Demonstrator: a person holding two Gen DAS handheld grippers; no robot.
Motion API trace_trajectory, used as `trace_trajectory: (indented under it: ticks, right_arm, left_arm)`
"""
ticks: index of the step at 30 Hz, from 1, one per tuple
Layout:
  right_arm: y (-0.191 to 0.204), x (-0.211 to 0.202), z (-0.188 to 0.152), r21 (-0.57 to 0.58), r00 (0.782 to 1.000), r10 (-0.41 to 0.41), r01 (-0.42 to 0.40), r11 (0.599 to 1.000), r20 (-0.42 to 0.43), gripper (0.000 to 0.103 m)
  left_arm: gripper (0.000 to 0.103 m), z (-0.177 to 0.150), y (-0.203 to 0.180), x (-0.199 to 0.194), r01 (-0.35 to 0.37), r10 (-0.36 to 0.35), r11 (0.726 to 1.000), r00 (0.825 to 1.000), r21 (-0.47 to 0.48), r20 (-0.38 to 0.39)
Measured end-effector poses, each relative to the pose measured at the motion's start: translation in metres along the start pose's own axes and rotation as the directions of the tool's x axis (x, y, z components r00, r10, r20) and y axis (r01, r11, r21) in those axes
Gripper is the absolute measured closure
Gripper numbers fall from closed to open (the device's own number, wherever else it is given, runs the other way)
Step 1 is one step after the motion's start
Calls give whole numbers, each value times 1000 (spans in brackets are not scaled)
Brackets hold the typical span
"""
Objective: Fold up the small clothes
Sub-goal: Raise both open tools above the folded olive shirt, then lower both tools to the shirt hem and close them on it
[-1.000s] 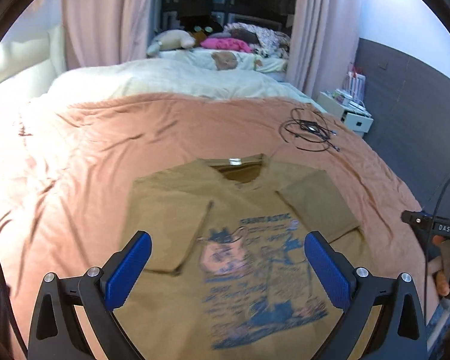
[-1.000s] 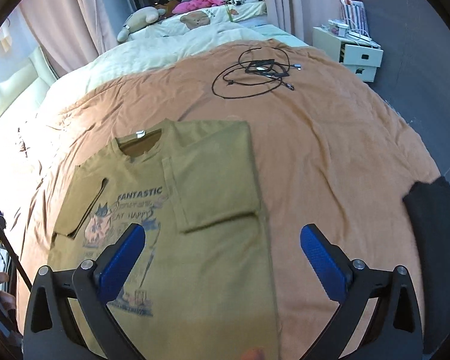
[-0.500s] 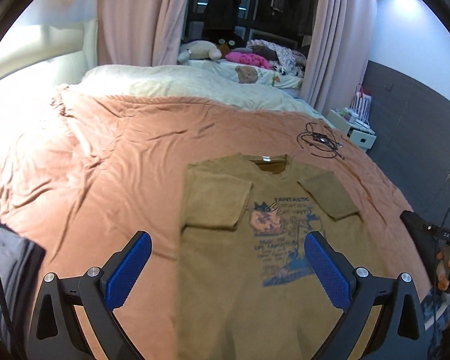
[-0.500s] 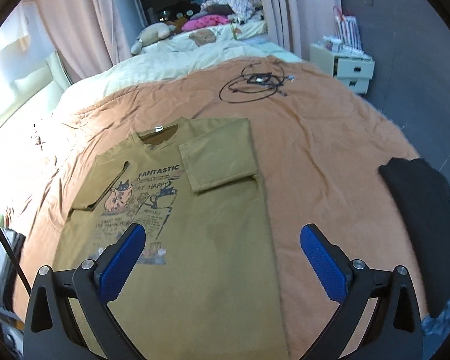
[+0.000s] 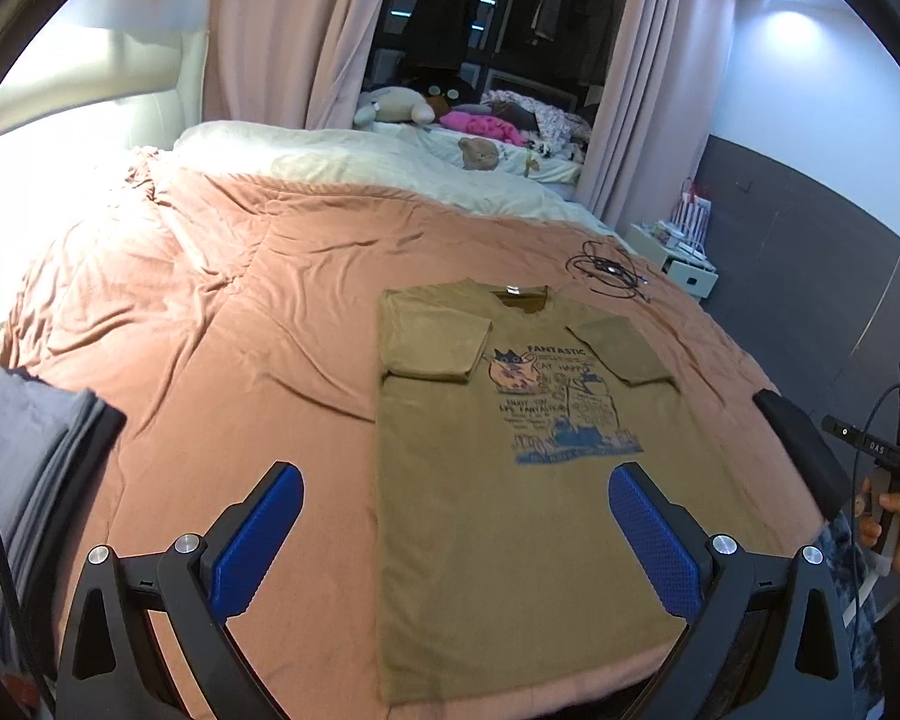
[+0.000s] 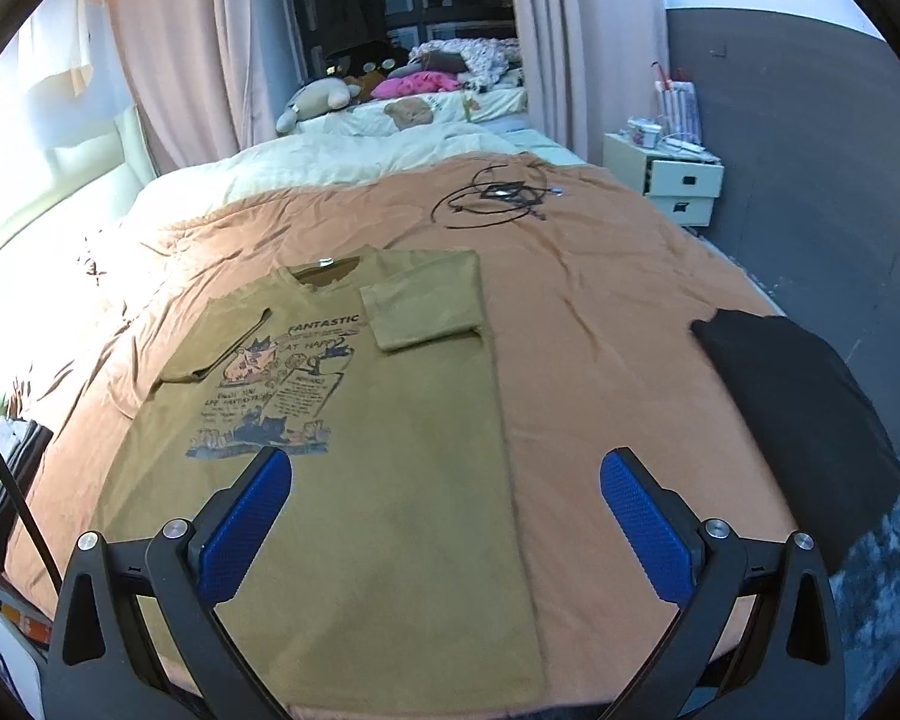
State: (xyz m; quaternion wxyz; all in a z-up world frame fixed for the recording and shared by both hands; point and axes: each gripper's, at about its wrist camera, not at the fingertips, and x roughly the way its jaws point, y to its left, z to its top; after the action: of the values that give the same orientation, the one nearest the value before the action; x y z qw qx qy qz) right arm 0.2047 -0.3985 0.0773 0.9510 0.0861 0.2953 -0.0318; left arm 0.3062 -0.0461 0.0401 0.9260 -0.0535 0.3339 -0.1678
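The olive T-shirt (image 5: 498, 480) lies flat, print up, on my bed's rust-coloured cover (image 5: 240, 324), its long axis running straight away from me, collar at the far end and hem at the near edge, both sleeves folded in over the chest. My left hand-held gripper (image 5: 456, 540) and right hand-held gripper (image 6: 444, 522) hang above the hem, both spread wide and empty. A black garment (image 6: 798, 420) lies to the right, a cable tangle (image 6: 498, 195) beyond the collar, with pink curtains (image 6: 174, 54) behind.
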Motion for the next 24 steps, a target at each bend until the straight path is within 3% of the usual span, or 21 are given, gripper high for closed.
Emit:
trace_trajectory:
  ticks: [5,11,15,20,24]
  right_arm:
    - [-5,-25,-28,21,999,-14,13,1000,43,0]
    - [-14,-46,-63,43,998,25,-27,999,59,0]
    - [-20,-49,-83,39,998,23,-26,999,54,0]
    - [-34,-39,-101,69,996,84,-84,994,7,0]
    - [-48,-17,-111,104,992,120,-115,988,-41,6]
  left_arm:
    - [1,-33,7,-24,-14,14,1000,1000,-7,1]
    - [1,-75,21,-43,-61,61,998,998,0,-30]
    - [10,-96,36,-47,-43,39,996,998,-75,-51]
    - [21,-113,50,-38,-27,17,989,997,-144,-69]
    - [29,-126,60,-18,-12,-7,983,995,-184,-101]
